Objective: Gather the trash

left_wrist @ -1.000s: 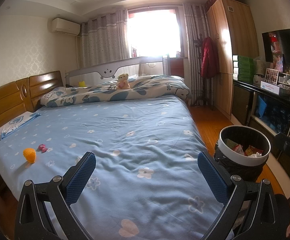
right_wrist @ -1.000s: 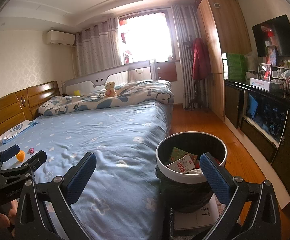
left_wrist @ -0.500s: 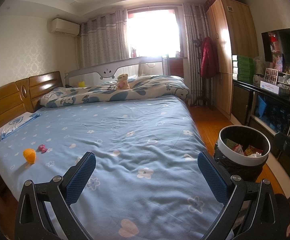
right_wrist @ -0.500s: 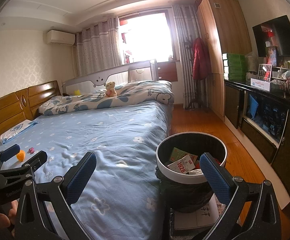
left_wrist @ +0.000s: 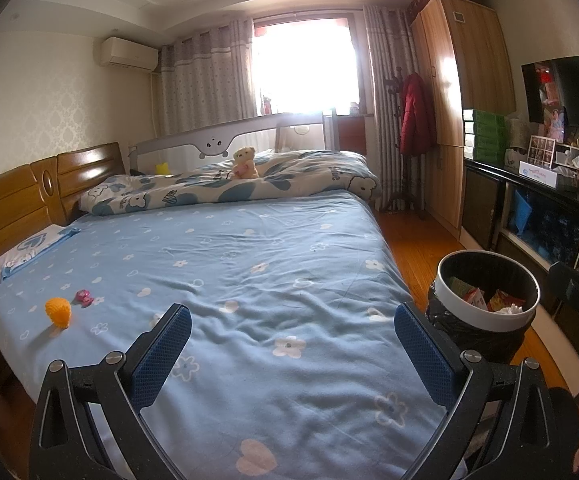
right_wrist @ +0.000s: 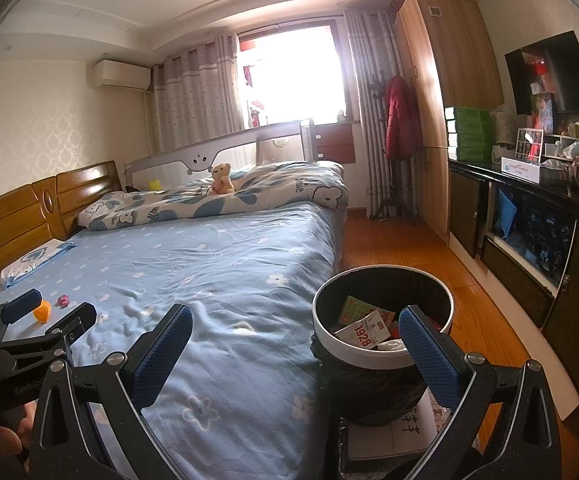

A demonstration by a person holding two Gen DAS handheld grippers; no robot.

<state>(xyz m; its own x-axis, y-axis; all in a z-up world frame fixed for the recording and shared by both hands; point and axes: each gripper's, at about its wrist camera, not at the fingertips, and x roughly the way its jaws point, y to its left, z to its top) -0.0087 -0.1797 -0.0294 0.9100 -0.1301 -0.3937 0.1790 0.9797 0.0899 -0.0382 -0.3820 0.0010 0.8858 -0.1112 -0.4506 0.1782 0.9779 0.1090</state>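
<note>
Both claws stand wide open and hold nothing. The left claw (left_wrist: 292,344) hangs over the near end of the bed (left_wrist: 249,264); the right claw (right_wrist: 295,344) hangs over the bed's edge, its right finger in front of the bin (right_wrist: 383,354).

The bin sits on the floor just beside the bed's foot corner, lined with a black bag and already part-filled with wrappers (right_wrist: 363,330). That position likely serves both hands without a step.

On the sheet, two small items lie near the headboard side: an orange piece (left_wrist: 58,310) and a pink piece (left_wrist: 83,297), close together, well apart from the bin. Whether they are trash or toys cannot be told.

Judgement: the left claw is better placed for them.
</note>
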